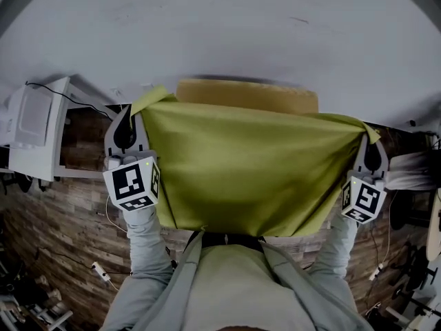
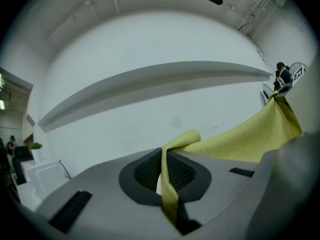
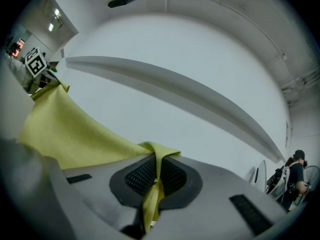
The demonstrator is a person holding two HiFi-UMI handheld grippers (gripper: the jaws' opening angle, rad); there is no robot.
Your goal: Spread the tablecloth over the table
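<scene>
Held up and stretched wide: a yellow-green tablecloth, taut along its far edge between 2 grippers and sagging toward the person's chest on the near side. Hangs in front of a table, with only 1 tan strip of the top showing past the cloth's far edge. Rest of the top, the legs and the near edge hidden behind the fabric. Cannot tell whether the cloth touches the tabletop anywhere.

Pinched at its far left corner by the left gripper, jaws clamped tight on the fabric, with a small fold poking out past the mesh pads in the left gripper view. Pinched the same way at the far right corner by the right gripper, jaws pressed together on a bunched strip of cloth running down between the pads. Near corners out of sight, lost along the hanging edge between the 2 grey sleeves.

Further out: wood-plank floor on both sides, and a white cabinet at the left, cut off by the picture edge. Behind everything, a plain white wall. At the far right of the right gripper view, a distant person, too small to make out further.
</scene>
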